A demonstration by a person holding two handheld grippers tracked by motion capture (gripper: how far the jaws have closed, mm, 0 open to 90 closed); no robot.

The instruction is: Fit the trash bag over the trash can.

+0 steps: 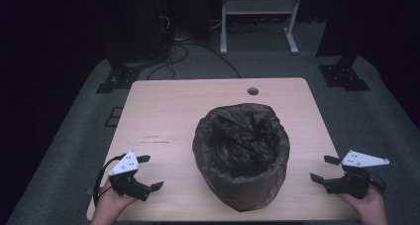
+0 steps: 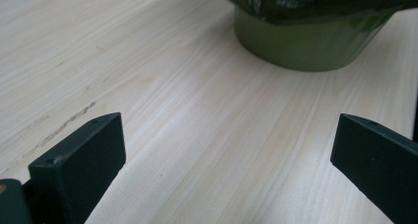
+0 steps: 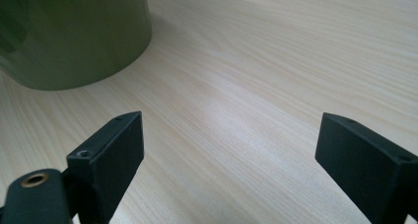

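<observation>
High view: round bin [image 1: 241, 185], crinkled liner [image 1: 241, 136].

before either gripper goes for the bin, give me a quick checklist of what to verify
1. Left gripper jaws open, nothing between: ok
2. Right gripper jaws open, nothing between: ok
3. Green bin upright on the table: ok
4. Black bin liner folded over the rim all round: ok at the near side, far side cannot tell
5. Both grippers apart from the bin: ok
6. Anything inside the liner: cannot tell
</observation>
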